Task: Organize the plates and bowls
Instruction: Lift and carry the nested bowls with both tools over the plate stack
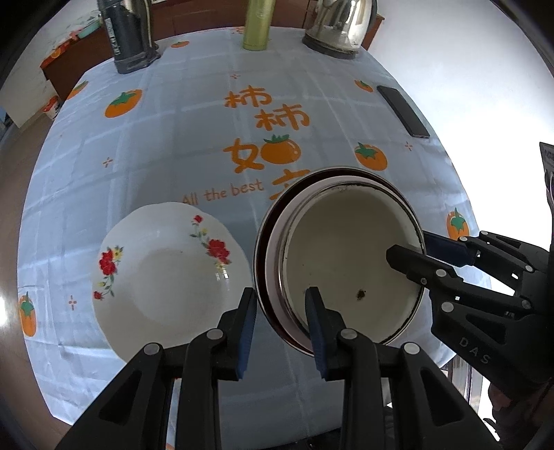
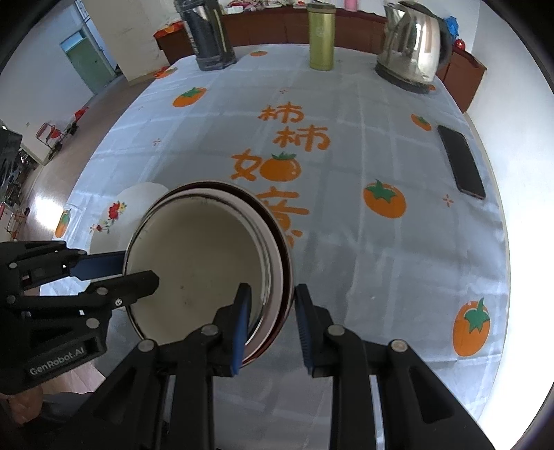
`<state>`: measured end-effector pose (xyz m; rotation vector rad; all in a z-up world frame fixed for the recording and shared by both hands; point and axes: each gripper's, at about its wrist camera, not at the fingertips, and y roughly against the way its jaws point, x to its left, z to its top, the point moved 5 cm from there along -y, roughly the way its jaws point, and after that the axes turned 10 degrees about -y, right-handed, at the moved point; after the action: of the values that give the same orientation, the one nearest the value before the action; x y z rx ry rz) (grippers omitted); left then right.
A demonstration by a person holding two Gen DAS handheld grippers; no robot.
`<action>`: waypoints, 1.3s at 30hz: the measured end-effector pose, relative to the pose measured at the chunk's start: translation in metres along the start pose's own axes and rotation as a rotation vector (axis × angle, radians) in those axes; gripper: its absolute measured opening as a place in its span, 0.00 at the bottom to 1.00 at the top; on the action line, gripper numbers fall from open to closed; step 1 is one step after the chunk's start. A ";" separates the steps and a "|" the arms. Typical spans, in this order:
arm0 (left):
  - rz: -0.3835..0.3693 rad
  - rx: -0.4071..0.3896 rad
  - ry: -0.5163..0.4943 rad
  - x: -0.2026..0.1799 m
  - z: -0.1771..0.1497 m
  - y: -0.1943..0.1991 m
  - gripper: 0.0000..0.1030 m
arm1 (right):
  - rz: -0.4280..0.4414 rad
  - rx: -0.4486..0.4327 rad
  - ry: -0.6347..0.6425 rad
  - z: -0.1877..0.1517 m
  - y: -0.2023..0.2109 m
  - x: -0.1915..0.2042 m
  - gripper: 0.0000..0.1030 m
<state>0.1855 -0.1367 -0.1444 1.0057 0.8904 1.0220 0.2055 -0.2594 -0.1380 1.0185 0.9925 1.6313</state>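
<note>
A cream enamel bowl point(image 1: 349, 263) with a dark rim is nested in a stack of bowls on the table; it also shows in the right wrist view point(image 2: 204, 256). My left gripper point(image 1: 280, 322) straddles the stack's left rim, one finger inside and one outside, with a gap to the wall. My right gripper point(image 2: 270, 325) straddles the right rim the same way. A white floral bowl point(image 1: 166, 273) stands just left of the stack, partly hidden behind it in the right wrist view point(image 2: 117, 211).
The table carries a persimmon-print cloth point(image 1: 194, 145). At the back stand a dark thermos point(image 1: 128, 34), a green bottle point(image 1: 258, 24) and a steel kettle point(image 1: 339, 24). A black phone point(image 1: 403, 110) lies near the right edge.
</note>
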 end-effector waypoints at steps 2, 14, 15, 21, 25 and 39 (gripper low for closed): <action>0.002 -0.006 0.008 0.005 -0.002 0.003 0.30 | 0.001 -0.002 0.010 0.001 0.001 0.005 0.25; 0.023 -0.034 0.039 0.026 -0.010 0.019 0.30 | 0.013 -0.016 0.046 0.005 0.002 0.030 0.25; 0.024 -0.036 0.042 0.027 -0.011 0.020 0.30 | 0.016 -0.018 0.048 0.006 0.003 0.033 0.25; 0.036 -0.040 0.058 0.038 -0.016 0.025 0.30 | 0.023 -0.023 0.067 0.007 0.004 0.044 0.25; 0.049 -0.042 0.079 0.049 -0.021 0.028 0.30 | 0.031 -0.020 0.087 0.009 0.000 0.055 0.25; 0.069 -0.044 0.148 0.080 -0.033 0.034 0.30 | 0.050 -0.002 0.160 0.012 -0.009 0.091 0.25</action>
<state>0.1683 -0.0461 -0.1316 0.9384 0.9550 1.1819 0.1994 -0.1681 -0.1270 0.9284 1.0782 1.7766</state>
